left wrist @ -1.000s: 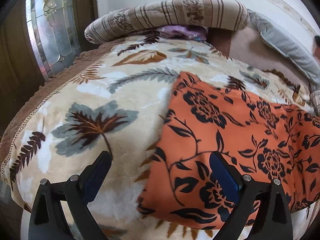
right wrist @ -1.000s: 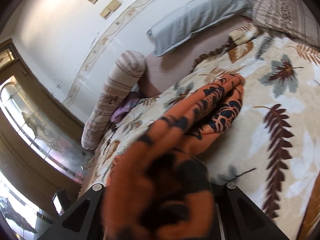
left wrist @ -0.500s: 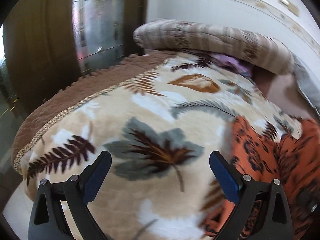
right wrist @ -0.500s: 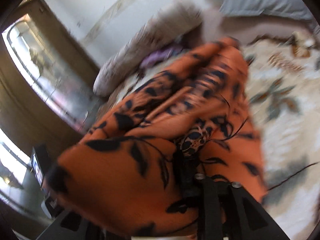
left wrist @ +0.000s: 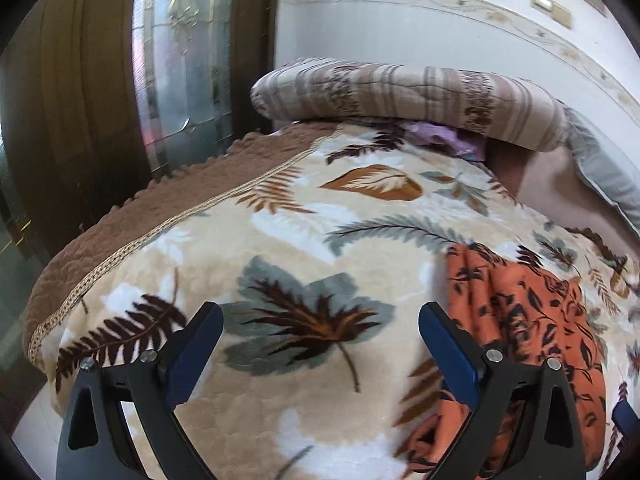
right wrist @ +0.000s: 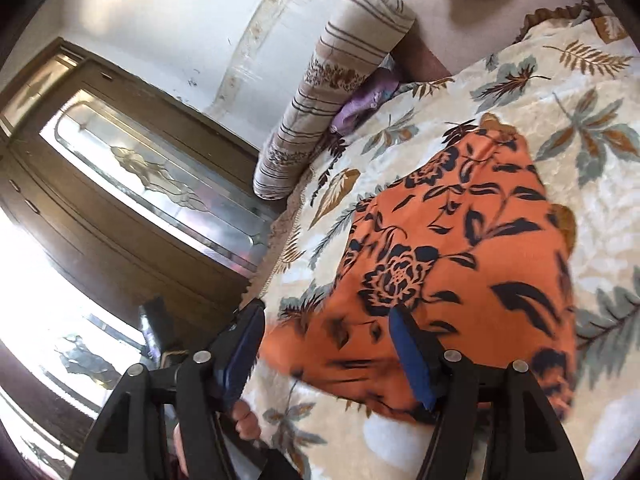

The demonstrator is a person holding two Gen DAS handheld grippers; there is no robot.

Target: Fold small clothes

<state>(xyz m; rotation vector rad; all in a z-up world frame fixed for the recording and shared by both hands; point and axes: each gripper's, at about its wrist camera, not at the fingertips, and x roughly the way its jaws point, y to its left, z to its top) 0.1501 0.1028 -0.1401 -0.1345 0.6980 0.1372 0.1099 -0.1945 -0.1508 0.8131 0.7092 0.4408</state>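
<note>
An orange garment with black flowers (right wrist: 460,248) lies folded on the leaf-patterned blanket (right wrist: 580,92). In the left wrist view the garment (left wrist: 532,320) lies at the right. My left gripper (left wrist: 320,332) is open and empty over bare blanket (left wrist: 288,240), its right finger beside the garment's left edge. My right gripper (right wrist: 328,340) is open and empty, its jaws wide apart, with its right finger (right wrist: 412,356) over the garment's near edge.
A striped bolster (left wrist: 400,88) lies at the head of the bed with purple cloth (left wrist: 440,136) under it. A grey pillow (left wrist: 608,172) is at the far right. A wooden cabinet with glass doors (right wrist: 140,184) stands beside the bed's edge (left wrist: 120,240).
My right gripper opened and let go of the orange garment, which now lies on the blanket. My left gripper swung left, off the garment, and stayed open.
</note>
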